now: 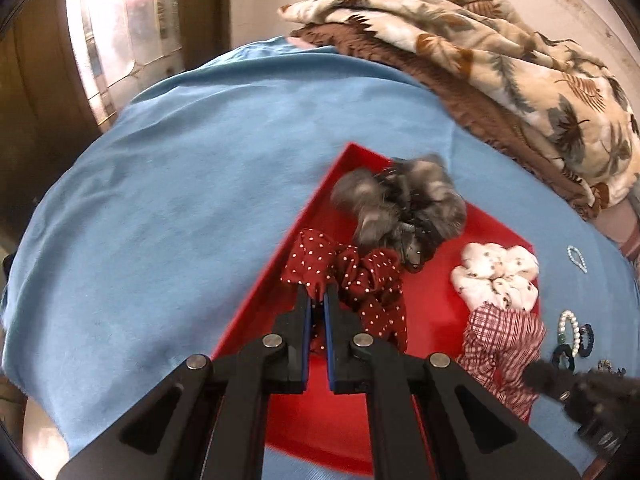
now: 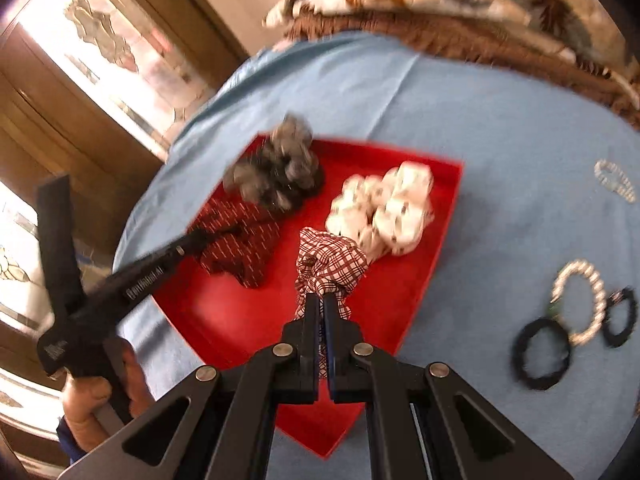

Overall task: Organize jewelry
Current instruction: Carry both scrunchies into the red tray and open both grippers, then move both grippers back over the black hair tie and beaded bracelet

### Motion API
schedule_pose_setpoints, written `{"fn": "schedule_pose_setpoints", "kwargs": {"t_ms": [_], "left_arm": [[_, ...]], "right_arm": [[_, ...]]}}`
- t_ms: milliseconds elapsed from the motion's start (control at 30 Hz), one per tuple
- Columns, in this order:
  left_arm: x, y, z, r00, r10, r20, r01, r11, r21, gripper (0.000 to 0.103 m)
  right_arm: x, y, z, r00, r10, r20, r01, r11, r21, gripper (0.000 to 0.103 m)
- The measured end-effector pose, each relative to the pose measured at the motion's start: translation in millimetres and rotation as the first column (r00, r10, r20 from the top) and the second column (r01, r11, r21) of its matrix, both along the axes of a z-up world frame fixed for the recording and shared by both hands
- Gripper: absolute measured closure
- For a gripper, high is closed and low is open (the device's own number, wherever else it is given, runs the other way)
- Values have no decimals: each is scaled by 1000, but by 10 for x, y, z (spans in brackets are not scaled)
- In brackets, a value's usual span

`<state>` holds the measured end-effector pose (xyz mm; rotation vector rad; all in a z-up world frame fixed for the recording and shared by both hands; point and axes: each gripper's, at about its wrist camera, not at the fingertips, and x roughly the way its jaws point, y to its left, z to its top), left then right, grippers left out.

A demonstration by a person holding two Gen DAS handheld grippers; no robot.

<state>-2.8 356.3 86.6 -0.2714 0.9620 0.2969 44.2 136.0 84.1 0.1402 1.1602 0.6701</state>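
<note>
Black gripper [image 1: 317, 300], blue pads, silver rivets

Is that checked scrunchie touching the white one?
Touching: in the right wrist view the checked scrunchie overlaps the white scrunchie's lower edge, with no red tray between.

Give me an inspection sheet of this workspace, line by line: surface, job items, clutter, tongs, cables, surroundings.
Surface: blue cloth, wrinkled.
Job's things: red tray holds a grey scrunchie and a white scrunchie; pearl bracelet, black hair ties and a beaded bracelet lie on the cloth beside the tray.
Clutter: leaf-print blanket heaped at the far edge.
Tongs: left tongs shut on the polka-dot scrunchie; right tongs shut on the plaid scrunchie, both over the tray.
Cables: nothing seen.
Surroundings: patterned glass door in a wooden frame.
</note>
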Motion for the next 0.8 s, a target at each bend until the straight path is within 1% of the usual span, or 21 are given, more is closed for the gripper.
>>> {"fn": "schedule_pose_setpoints", "kwargs": {"t_ms": [133,267,333,367,400,433,467,600,700,733,767,800], "left_arm": [[-145,107,75,999,32,-6,-32,999,-21,97],[-298,65,156,999,40,-2,-40,999,9,96],[-352,26,165,999,32,4,-32,999,9,89],[-377,12,166,1000,24,10,-24,1000,-2,77],[-398,-3,172,1000,15,22,-15,1000,-11,61],[-409,-17,181,999,8,34,-7,1000,-15,55],[-426,-43,202,999,-5,54,6,1000,-18,49],[-456,-124,268,994,-40,100,43,999,-24,39],[-467,-135,315,991,-47,128,52,998,-42,39],[-475,-132,335,989,-46,142,53,997,-50,39],[-486,-129,360,986,-43,159,53,997,-60,39],[-495,-125,387,984,-39,176,52,996,-67,39]], "right_arm": [[-84,20,-130,999,23,-32,-23,1000,-5,100],[-200,19,-221,998,43,-48,-43,999,-8,99],[-260,14,-246,998,49,-43,-50,999,-21,99],[-297,6,-260,998,51,-35,-53,998,-35,97],[-319,-1,-264,998,50,-24,-51,998,-47,97],[-337,-21,-259,999,44,-18,-45,997,-60,97],[-335,-30,-265,999,39,-18,-40,997,-66,95],[-290,-52,-255,999,26,-33,-28,999,-46,95],[-323,-54,-220,999,38,-11,-39,998,-59,91],[-338,-50,-206,999,42,-2,-42,997,-61,88],[-360,-59,-175,999,44,15,-43,997,-70,79],[-382,-81,-133,998,45,33,-43,997,-67,73]]}}
